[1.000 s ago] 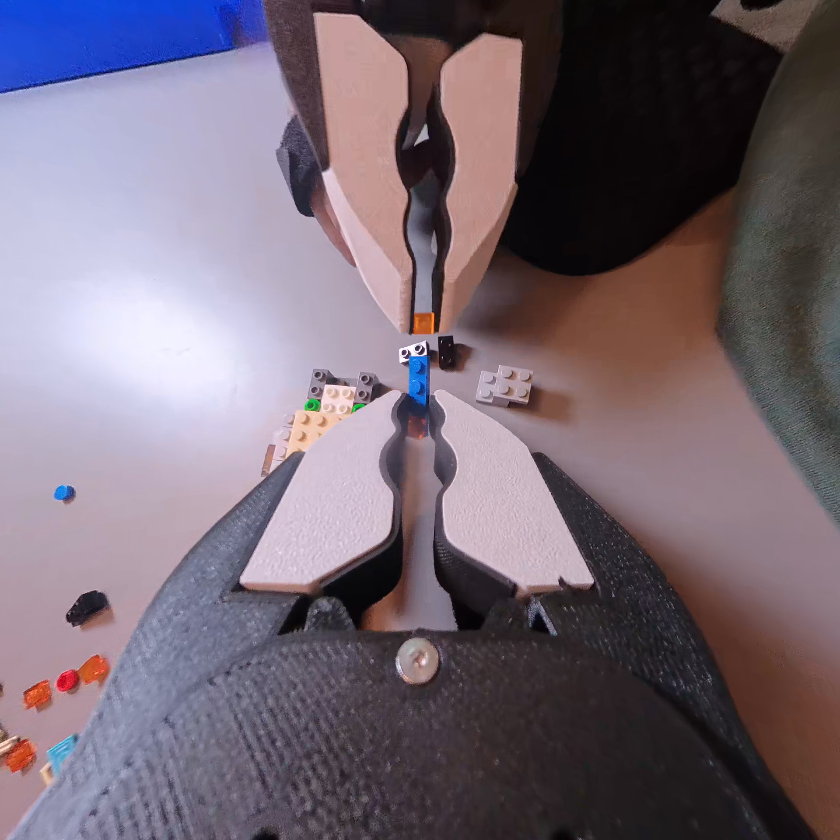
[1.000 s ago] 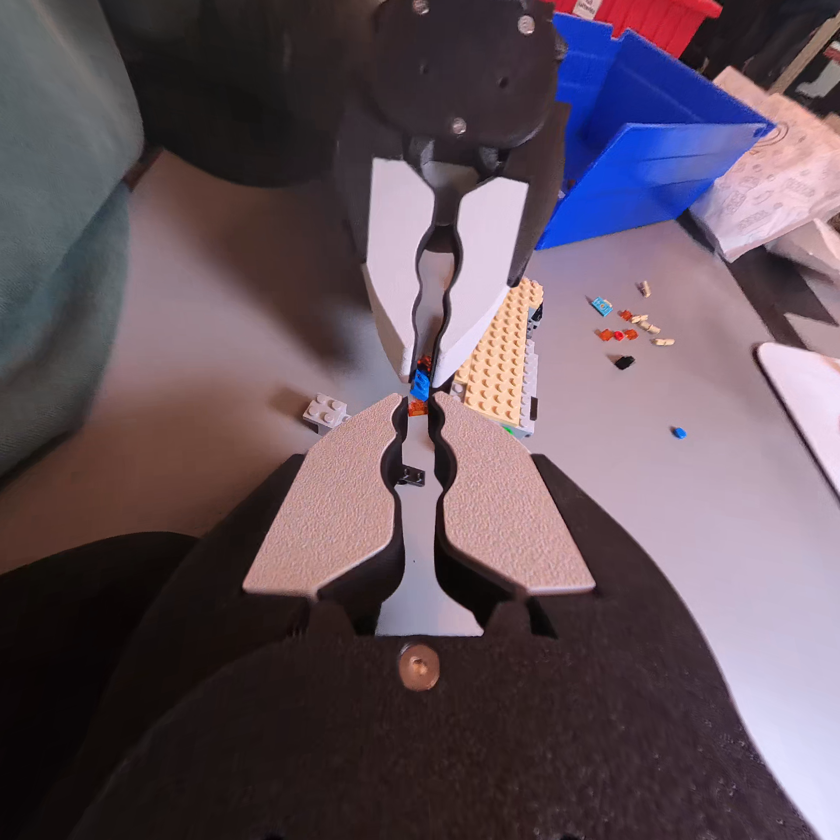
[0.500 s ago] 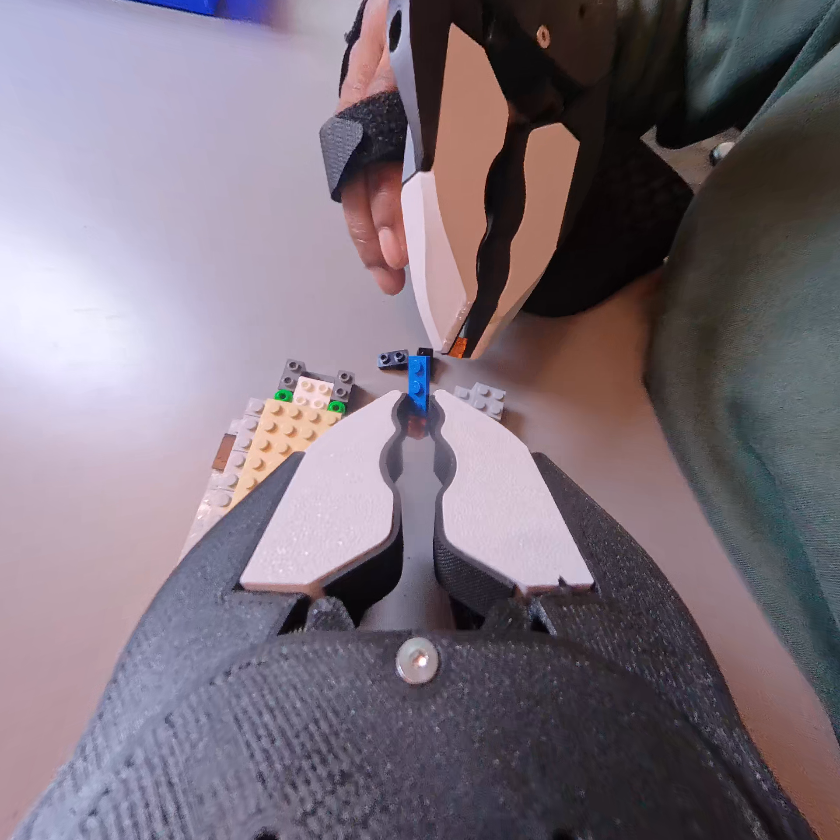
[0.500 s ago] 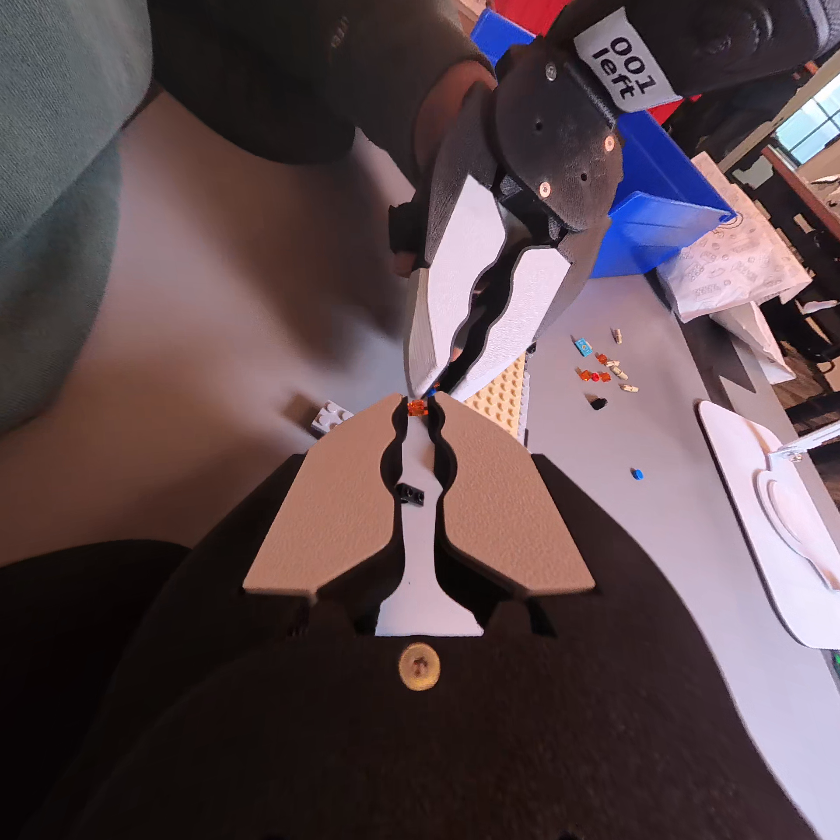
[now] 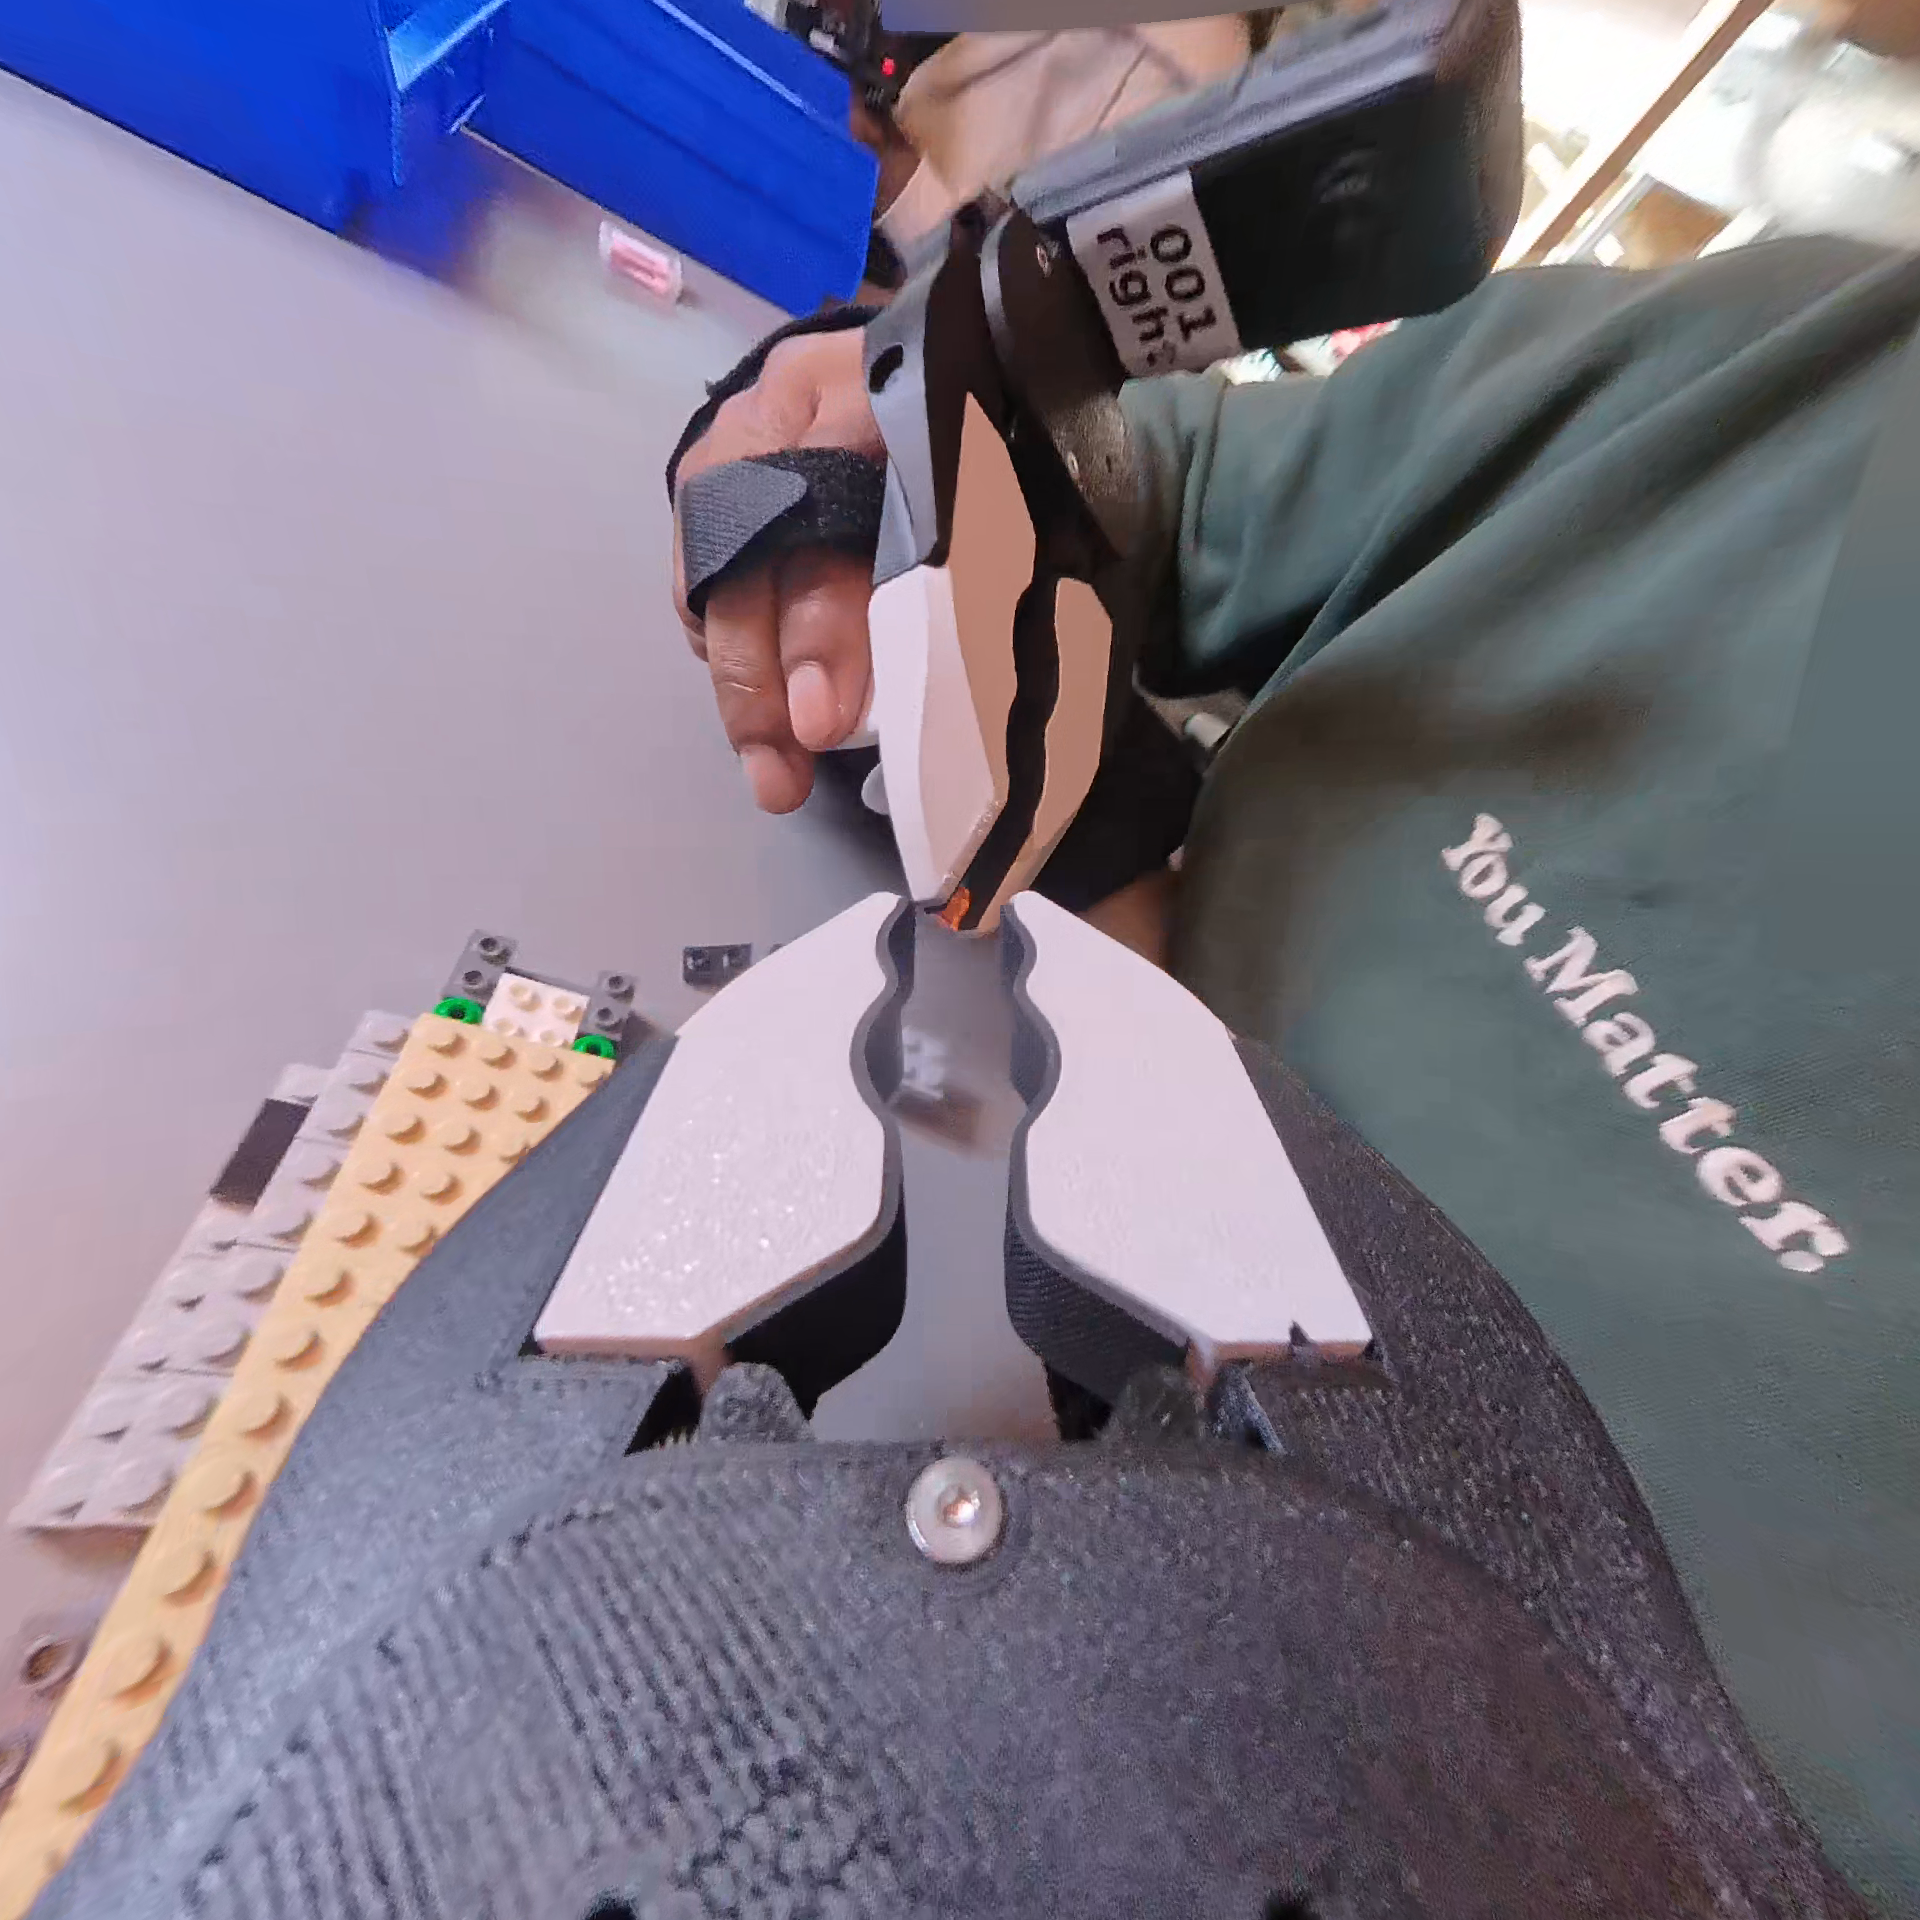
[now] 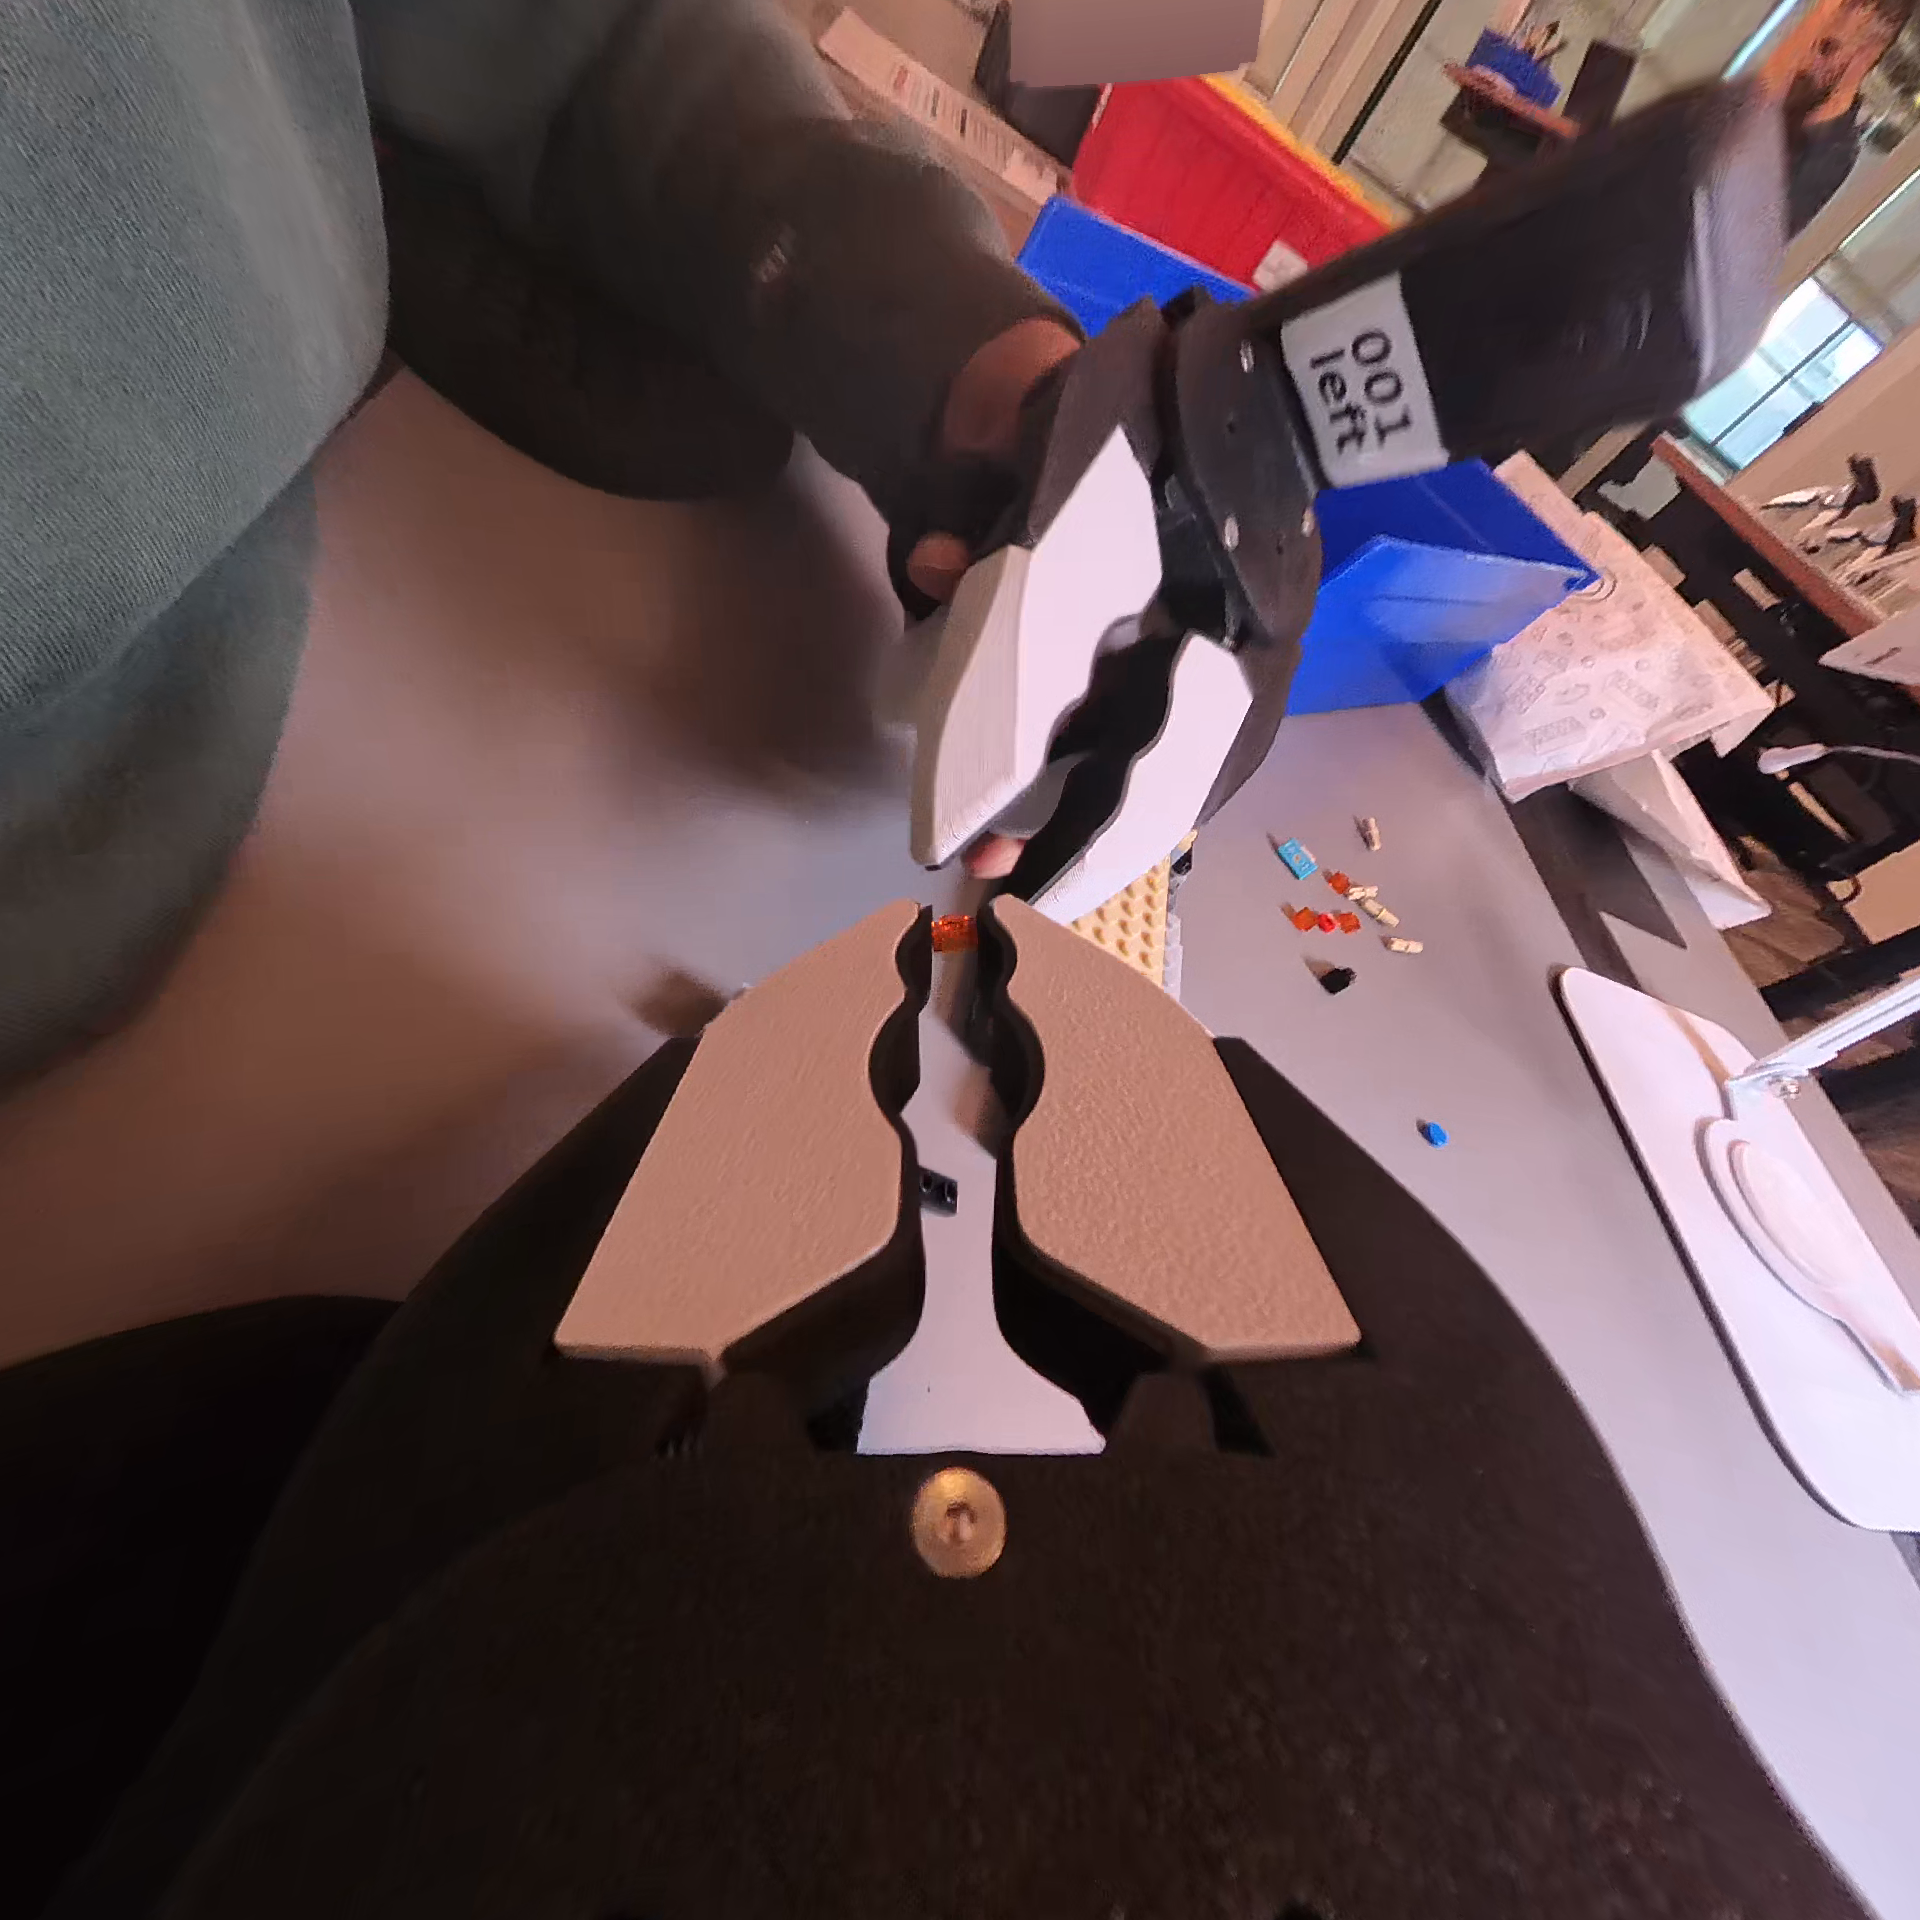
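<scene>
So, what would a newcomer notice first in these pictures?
Probably the two grippers meeting tip to tip above the grey table: the right gripper pinches a tiny orange piece, while the left gripper is open and empty. To the left lies a tan studded plate.

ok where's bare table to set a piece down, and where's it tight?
Free: the grey table left of the right gripper, between the blue bins and the tan studded plate. Also the strip between the small blue stud and the white board.

Tight: the loose orange and tan bits, and where both grippers meet.
</scene>
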`<state>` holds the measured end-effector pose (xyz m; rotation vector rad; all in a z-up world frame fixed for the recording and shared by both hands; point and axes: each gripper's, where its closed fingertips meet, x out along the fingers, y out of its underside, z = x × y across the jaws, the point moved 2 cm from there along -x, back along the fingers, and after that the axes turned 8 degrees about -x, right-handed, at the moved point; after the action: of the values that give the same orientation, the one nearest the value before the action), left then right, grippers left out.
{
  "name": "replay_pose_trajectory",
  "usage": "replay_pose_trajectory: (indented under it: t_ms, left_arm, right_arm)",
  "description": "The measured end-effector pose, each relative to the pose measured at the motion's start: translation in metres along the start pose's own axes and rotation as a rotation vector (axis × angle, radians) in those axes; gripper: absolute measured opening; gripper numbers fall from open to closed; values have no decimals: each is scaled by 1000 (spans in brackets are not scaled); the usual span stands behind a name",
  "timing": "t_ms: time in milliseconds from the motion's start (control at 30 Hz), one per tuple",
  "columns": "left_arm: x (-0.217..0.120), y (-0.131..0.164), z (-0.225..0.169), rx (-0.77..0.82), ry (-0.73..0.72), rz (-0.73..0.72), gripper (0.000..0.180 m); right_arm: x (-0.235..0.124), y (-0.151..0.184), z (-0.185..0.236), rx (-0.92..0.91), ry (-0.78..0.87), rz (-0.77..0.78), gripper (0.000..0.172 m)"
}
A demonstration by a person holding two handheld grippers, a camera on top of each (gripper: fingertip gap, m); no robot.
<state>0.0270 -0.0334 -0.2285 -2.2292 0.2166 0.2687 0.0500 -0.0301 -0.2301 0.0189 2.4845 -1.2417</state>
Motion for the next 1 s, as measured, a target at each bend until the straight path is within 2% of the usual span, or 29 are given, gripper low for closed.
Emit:
replay_pose_trajectory:
  t_ms: [200, 300, 333, 367, 467, 500, 533, 667, 733, 800, 1000]
  left_arm:
    - [1, -7, -10, -85, 111, -53, 7]
    - [-3, -13, -7, -55, 65, -58, 6]
    - [-9, -16, -2, -3, -8, -36, 5]
    - [-20, -24, 7, 78, -134, -14, 5]
    - [-96, -63, 53, 377, -746, 97, 5]
    - [-119, -72, 62, 430, -877, 163, 5]
    - [-134, -74, 69, 414, -934, 245, 6]
    - [-160, -56, 115, 293, -976, 586, 6]
    - [-163, -38, 135, 239, -957, 736, 13]
    - [-164, -26, 148, 230, -939, 845, 12]
    - [-161, -27, 152, 287, -930, 974, 23]
  right_arm:
    - [-4, -14, -4, -59, 65, -56, 8]
    - [-4, -14, -10, -68, 109, -45, 8]
    - [-4, -12, -13, -62, 115, -23, 12]
    - [-6, -7, -16, -44, 104, 15, 22]
    - [-11, 14, -14, 45, -24, 138, 24]
    - [-12, 22, -9, 86, -91, 190, 24]
    - [-12, 31, -3, 120, -152, 240, 24]
    - [-9, 46, 21, 171, -295, 332, 25]
    - [-9, 47, 26, 178, -324, 352, 25]
    - [-9, 49, 29, 189, -340, 367, 26]
    - [-9, 53, 32, 207, -362, 383, 25]
